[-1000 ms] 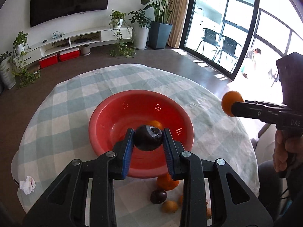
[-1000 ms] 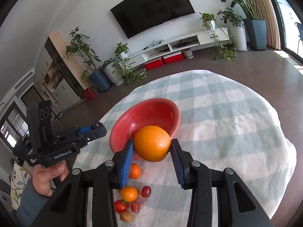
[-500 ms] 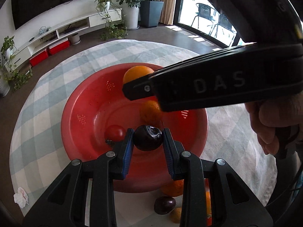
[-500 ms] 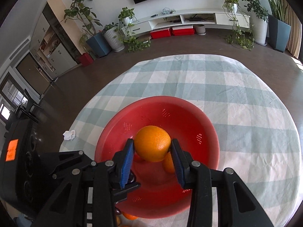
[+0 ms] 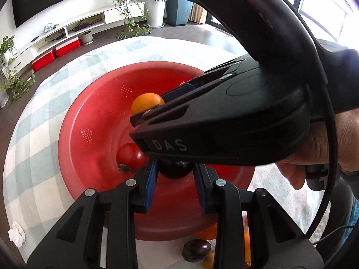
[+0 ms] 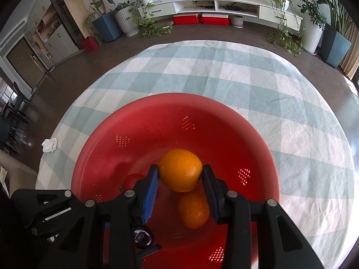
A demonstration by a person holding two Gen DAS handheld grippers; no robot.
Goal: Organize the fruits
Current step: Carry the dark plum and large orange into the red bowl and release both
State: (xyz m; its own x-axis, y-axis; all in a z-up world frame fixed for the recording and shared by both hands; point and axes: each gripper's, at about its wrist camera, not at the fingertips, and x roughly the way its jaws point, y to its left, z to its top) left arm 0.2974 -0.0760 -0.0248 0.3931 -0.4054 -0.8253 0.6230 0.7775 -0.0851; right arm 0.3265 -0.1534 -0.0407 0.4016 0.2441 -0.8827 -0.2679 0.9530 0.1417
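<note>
Both tongs are over the red bowl (image 6: pixel 134 121), which sits on the checked table (image 6: pixel 258 78). The right tongs (image 6: pixel 180 177) are clenched on an orange (image 6: pixel 180 170), blue pads pressed to either side of it, and it hangs above the bowl's floor. Right below it lies a second orange (image 6: pixel 194 210), on the bowl's floor. A tomato (image 6: pixel 133 179) rests on the bowl's floor too, left of the held orange, stem showing.

The left tongs (image 5: pixel 175 174) are gripping a dark plum (image 5: pixel 175 171), also inside the bowl's rim (the right tool's black body crosses above it and hides its top). In the right wrist view that same plum (image 6: pixel 143 237) peeks out low at the near side of the bowl, with the left tool's black frame beside it. From the left wrist camera the tomato (image 5: pixel 130 157) sits just left of the plum, and the held orange (image 5: pixel 147 103) shows farther in, half hidden by the right tool.

Outside the bowl, at its near edge, there is loose fruit on the cloth: another dark plum (image 5: pixel 196 250) and some orange pieces partly hidden behind the left tool. A crumpled tissue (image 6: pixel 49 145) lies at the table's left edge, well clear of the bowl.
</note>
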